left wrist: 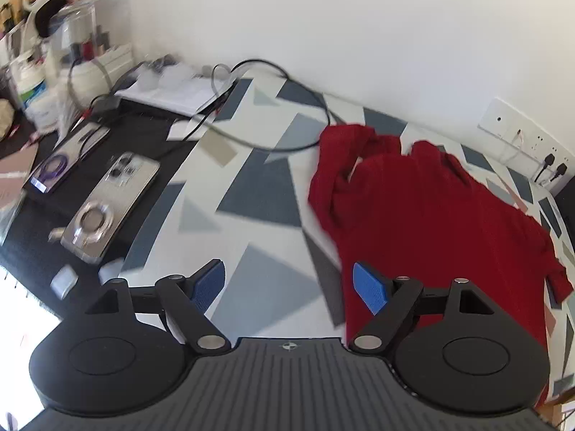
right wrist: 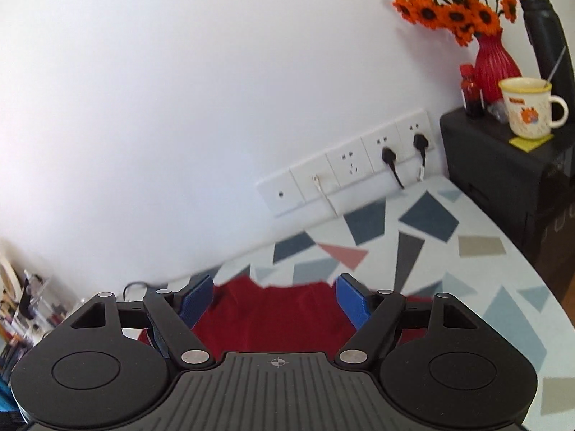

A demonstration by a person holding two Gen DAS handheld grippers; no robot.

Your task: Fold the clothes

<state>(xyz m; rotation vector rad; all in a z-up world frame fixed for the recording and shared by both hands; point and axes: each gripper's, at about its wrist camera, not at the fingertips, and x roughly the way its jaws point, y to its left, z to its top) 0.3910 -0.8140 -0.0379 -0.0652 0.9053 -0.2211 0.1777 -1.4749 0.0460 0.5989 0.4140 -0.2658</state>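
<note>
Hovering with nothing between their blue pads, the left tongs (left wrist: 289, 285) stand wide above the grey-and-white patterned worktop (left wrist: 258, 194), and the right tongs (right wrist: 275, 300) gape equally wide, empty, just over the cloth; both look freed to pick a new grip. The crumpled dark-red knitted garment (left wrist: 424, 215) lies at three o'clock of the left tongs, its long axis running from five o'clock up to twelve, bunched sleeves toward the white wall (left wrist: 359, 36). A silver phone (left wrist: 111, 204) rests at ten o'clock.
</note>
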